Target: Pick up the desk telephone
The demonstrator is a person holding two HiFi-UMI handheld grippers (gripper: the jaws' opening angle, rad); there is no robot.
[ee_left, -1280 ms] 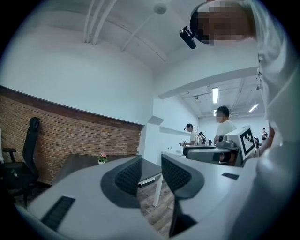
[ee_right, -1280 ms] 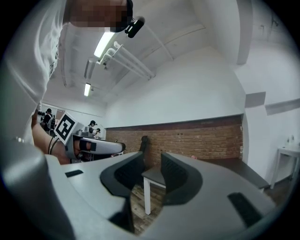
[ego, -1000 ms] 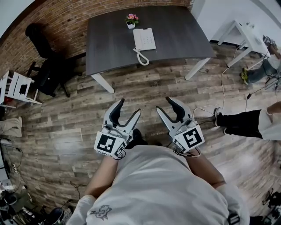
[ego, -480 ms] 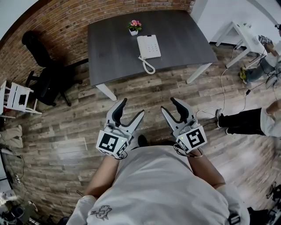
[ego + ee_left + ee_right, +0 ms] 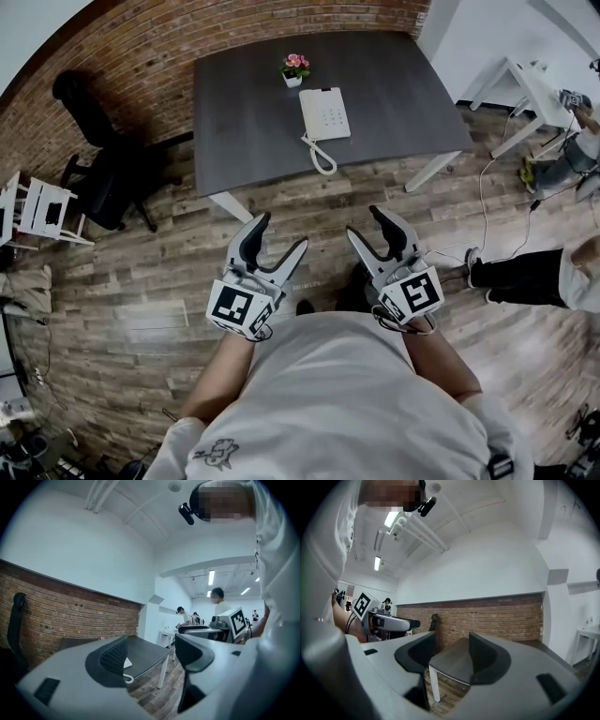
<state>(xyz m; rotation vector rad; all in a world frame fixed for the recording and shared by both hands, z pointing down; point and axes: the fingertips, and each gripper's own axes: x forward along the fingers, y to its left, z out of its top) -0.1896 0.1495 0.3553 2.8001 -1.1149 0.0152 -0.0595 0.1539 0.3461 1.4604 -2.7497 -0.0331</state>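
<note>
The white desk telephone (image 5: 325, 114) lies on the dark grey table (image 5: 253, 112), its coiled cord (image 5: 322, 159) looping toward the near edge. Both grippers are held level over the wooden floor, short of the table. My left gripper (image 5: 279, 234) is open and empty. My right gripper (image 5: 366, 225) is also empty, its jaws opening. In the left gripper view a white corner of the telephone (image 5: 127, 663) shows past the left jaw of the left gripper (image 5: 150, 653). The right gripper view shows the right gripper (image 5: 452, 656) facing the table's corner (image 5: 454, 667).
A small pink flower pot (image 5: 295, 68) stands just behind the telephone. A black office chair (image 5: 98, 159) is left of the table by the brick wall. A white side table (image 5: 525, 84), a floor cable (image 5: 483, 187) and a seated person's leg (image 5: 525, 272) are at the right.
The table and telephone have drawn nearer in the head view as both grippers moved forward toward them. The right jaws stand slightly wider.
</note>
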